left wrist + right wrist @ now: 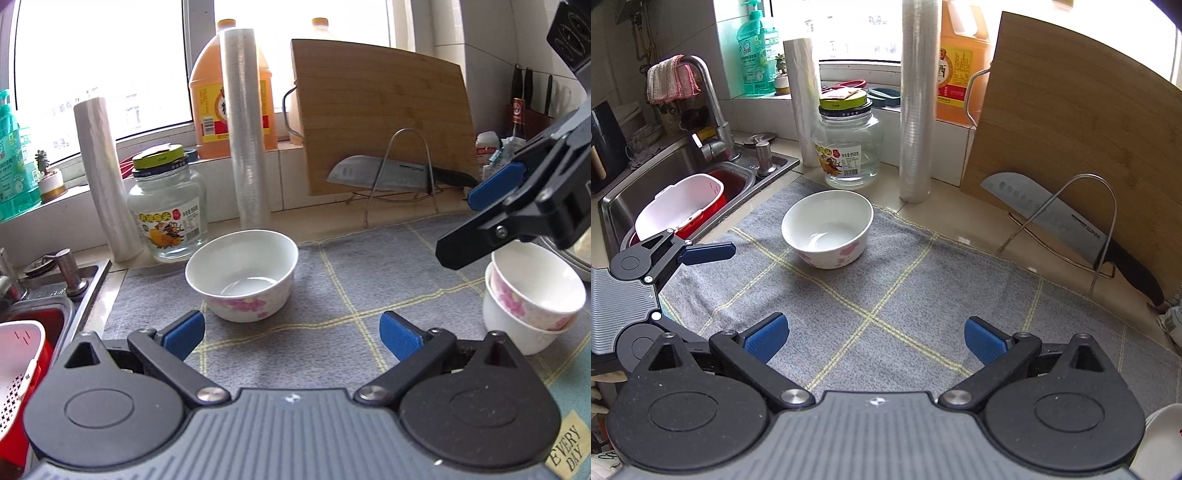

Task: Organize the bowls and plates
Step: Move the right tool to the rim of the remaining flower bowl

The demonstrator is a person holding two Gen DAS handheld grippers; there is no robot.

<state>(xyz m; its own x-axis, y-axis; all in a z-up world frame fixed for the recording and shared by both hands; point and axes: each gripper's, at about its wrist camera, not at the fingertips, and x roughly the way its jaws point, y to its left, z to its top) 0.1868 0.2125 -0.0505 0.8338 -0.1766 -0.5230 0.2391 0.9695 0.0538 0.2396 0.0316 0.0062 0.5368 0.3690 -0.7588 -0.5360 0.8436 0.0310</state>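
Both claws stand wide open with nothing between their blue pads – the left claw [291,334] and the right claw [876,339] each hang over the grey checked cloth [905,295]. A white bowl [242,274] with pink flowers sits alone on the far side of the cloth, with a little clear water in it. To the right, two more bowls [532,295] are stacked, one tilted inside the other. Behind stand a glass jar [168,206] with a green lid, two rolls of plastic film [247,129], a cutting board [384,118] and one knife [1052,218] on a wire rack. The sink [653,173] at left holds a red and white basket – three bowls in all
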